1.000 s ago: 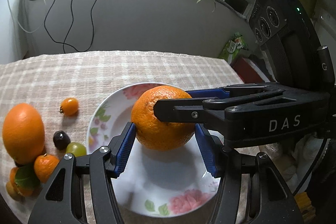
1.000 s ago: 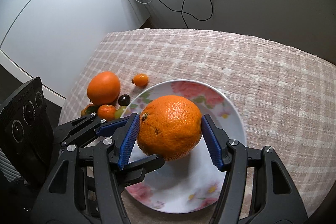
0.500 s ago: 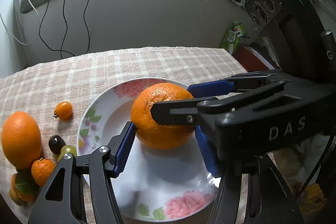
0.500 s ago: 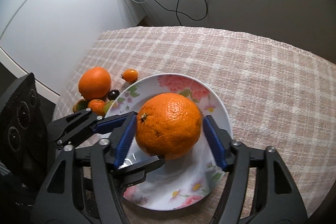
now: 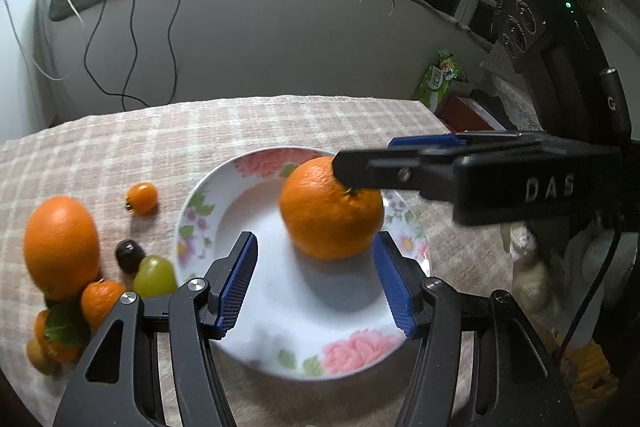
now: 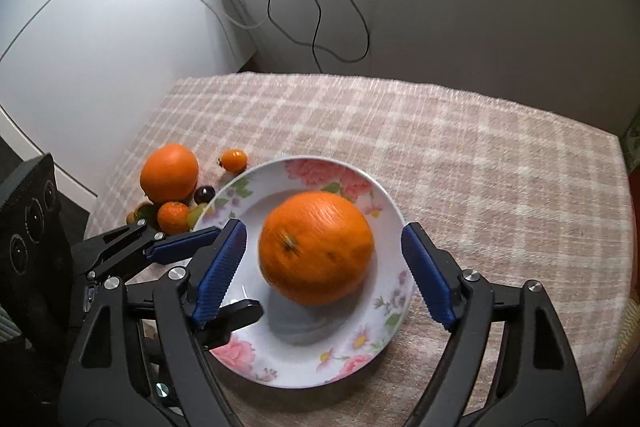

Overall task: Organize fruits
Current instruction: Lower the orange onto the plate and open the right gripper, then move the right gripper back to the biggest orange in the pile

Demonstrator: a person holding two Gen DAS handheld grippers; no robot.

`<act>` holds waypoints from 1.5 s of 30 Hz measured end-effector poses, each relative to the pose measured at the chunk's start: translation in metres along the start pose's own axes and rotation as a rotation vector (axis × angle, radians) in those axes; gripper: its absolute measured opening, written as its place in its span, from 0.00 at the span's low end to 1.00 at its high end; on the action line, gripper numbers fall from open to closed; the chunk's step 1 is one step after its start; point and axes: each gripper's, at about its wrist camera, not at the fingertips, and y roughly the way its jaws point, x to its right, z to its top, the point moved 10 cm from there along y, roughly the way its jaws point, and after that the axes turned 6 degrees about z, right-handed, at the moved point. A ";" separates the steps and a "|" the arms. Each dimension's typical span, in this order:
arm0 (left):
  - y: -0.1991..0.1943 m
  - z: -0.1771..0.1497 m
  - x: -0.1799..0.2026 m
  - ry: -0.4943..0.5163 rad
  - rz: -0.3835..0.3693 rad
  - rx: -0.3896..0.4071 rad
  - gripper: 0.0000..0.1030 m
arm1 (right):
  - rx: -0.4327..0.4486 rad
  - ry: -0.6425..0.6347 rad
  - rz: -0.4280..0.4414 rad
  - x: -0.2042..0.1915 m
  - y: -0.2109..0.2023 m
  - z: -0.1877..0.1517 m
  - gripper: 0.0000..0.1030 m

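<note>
A large orange (image 5: 330, 209) (image 6: 316, 247) lies on a white floral plate (image 5: 304, 347) (image 6: 280, 359) on the checked cloth. My left gripper (image 5: 316, 279) is open, its blue pads either side of the plate's near part, apart from the orange. My right gripper (image 6: 324, 271) is open too, its pads wide of the orange and not touching it. It reaches in from the right in the left wrist view (image 5: 400, 163). Left of the plate lie another large orange (image 5: 60, 247) (image 6: 169, 172), a cherry tomato (image 5: 142, 198), a dark grape (image 5: 130, 255), a green grape (image 5: 154, 277) and small mandarins (image 5: 100, 301).
The table's right edge (image 5: 436, 119) drops to boxes and a green packet (image 5: 440, 75). A grey wall with hanging cables (image 5: 132, 39) stands behind the table. A white cabinet (image 6: 100, 39) stands at the table's left in the right wrist view.
Both grippers have opened and let go of the large orange, which now rests on the plate. Both have drawn back and up a little.
</note>
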 end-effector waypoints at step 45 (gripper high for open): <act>-0.065 -0.029 -0.187 -0.344 0.001 0.013 0.71 | -0.028 -0.073 0.104 -0.135 0.057 0.030 0.97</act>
